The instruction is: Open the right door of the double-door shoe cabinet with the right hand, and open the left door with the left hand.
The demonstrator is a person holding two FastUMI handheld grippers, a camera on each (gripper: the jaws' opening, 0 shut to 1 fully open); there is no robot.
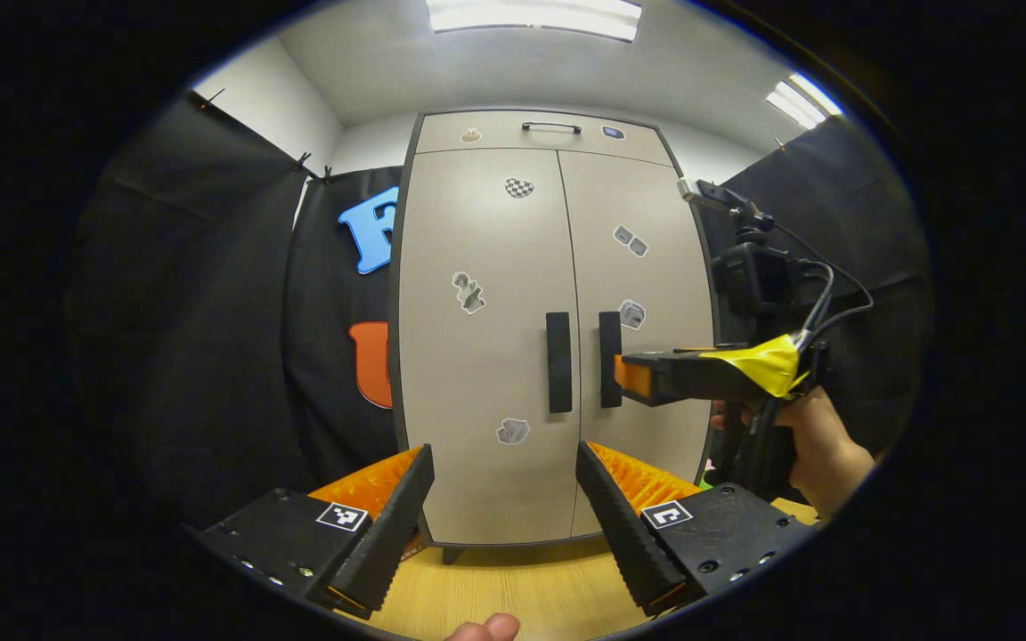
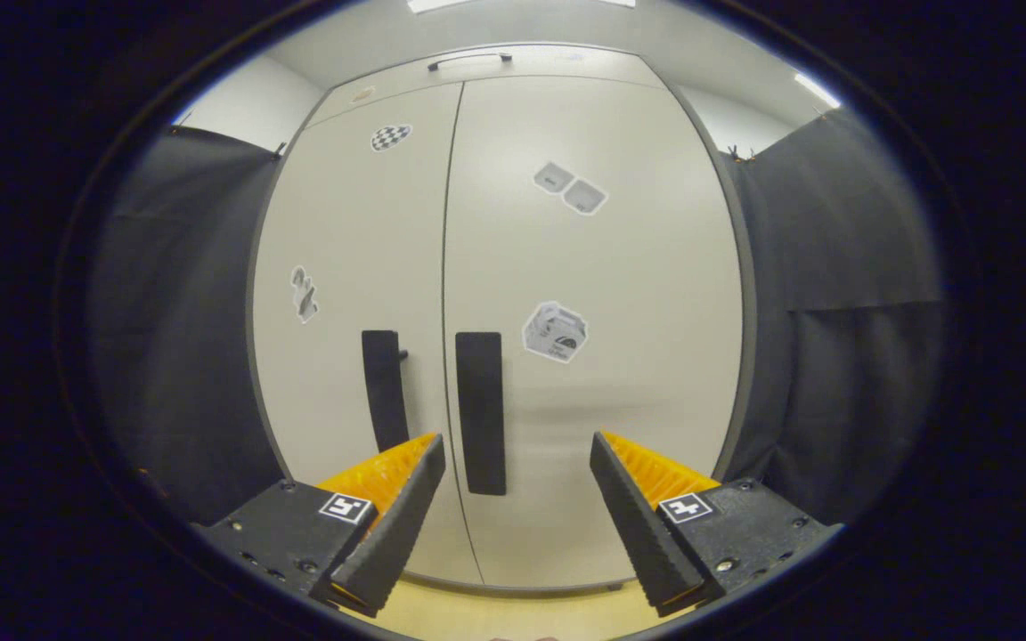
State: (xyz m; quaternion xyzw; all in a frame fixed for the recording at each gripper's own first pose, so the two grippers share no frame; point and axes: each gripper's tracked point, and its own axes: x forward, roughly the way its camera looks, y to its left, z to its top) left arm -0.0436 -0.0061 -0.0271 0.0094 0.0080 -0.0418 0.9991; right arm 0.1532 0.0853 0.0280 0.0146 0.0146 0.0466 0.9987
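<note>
The pale grey shoe cabinet stands straight ahead with both doors closed. In the left gripper view its two black vertical handles sit side by side: the left door's handle and the right door's handle. My left gripper is open and held back from the doors, with nothing between its fingers. My right gripper comes in from the right, its tip right at the right handle. In the right gripper view the right gripper is open, close to the right door, with the right handle just beyond the gap and the left handle farther left.
A drawer with a thin bar handle tops the cabinet. Small stickers dot both doors. Black cloth walls stand on both sides. The cabinet rests on a light wooden surface. A hand holds the right gripper at the right.
</note>
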